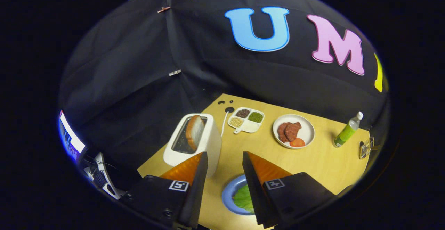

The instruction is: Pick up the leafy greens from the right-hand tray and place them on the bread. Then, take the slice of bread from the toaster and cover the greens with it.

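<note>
My gripper (225, 153) hangs open above the wooden table (323, 164), with nothing between its fingers. A white toaster (194, 143) stands just ahead of the left finger, and a slice of bread (194, 131) sticks up out of its slot. Below the fingers lies a blue plate (227, 192) with a green leaf (243, 198) on it, partly hidden by the right finger. I cannot tell whether bread lies under the leaf.
Beyond the fingers sit a white divided tray (246, 120) of grains and a round white plate (293, 131) with brown slices and a red piece. A green bottle (347, 130) stands farther right, near a metal clip (365, 148). A cable (224, 122) runs behind the toaster.
</note>
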